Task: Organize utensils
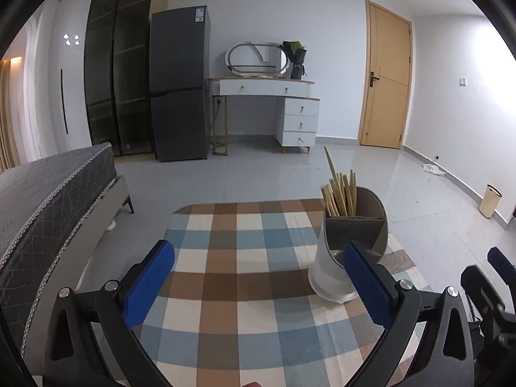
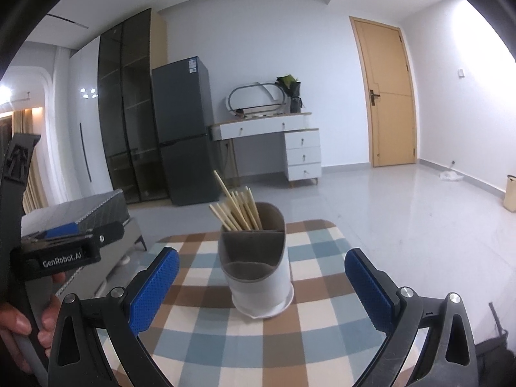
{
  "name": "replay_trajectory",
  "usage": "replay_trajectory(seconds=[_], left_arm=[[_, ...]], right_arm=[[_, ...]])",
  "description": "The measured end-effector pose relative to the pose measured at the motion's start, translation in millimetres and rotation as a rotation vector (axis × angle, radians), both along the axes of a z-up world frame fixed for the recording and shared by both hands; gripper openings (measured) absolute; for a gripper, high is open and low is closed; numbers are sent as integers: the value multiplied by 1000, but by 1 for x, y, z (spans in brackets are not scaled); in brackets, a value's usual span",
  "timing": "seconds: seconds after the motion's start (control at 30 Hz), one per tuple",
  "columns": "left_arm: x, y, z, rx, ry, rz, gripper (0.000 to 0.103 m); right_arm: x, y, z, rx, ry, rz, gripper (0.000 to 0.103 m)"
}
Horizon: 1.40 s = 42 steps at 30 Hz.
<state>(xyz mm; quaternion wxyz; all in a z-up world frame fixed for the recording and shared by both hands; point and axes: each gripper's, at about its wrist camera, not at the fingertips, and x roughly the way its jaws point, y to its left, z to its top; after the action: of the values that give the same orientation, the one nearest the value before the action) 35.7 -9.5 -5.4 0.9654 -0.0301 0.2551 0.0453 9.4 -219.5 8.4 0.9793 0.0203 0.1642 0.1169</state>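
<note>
A: What are the claws doing?
B: The right gripper (image 2: 262,285) and left gripper (image 1: 258,285) both gape wide, holding nothing.
A: And the holder?
B: The holder (image 2: 258,266) stands on the checked cloth (image 2: 322,338) just ahead, chopsticks (image 2: 237,209) in its far compartment; the near one looks empty, perhaps.

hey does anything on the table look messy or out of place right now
Mostly tidy. The utensil holder stands upright on the checked tablecloth. The chopsticks sit in its rear compartment, fanned out unevenly, one sticking up higher than the rest. Both claws, left and right, are open and empty.
</note>
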Motion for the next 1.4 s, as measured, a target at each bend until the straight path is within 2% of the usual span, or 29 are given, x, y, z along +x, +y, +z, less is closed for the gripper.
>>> replay_trajectory(seconds=[0.87, 1.4], left_arm=[[5, 0, -6, -34, 67, -15, 101], [4, -2, -6, -24, 59, -14, 101]], right_arm=[[-5, 5, 1, -15, 8, 16, 103], [-6, 10, -2, -31, 4, 24, 103]])
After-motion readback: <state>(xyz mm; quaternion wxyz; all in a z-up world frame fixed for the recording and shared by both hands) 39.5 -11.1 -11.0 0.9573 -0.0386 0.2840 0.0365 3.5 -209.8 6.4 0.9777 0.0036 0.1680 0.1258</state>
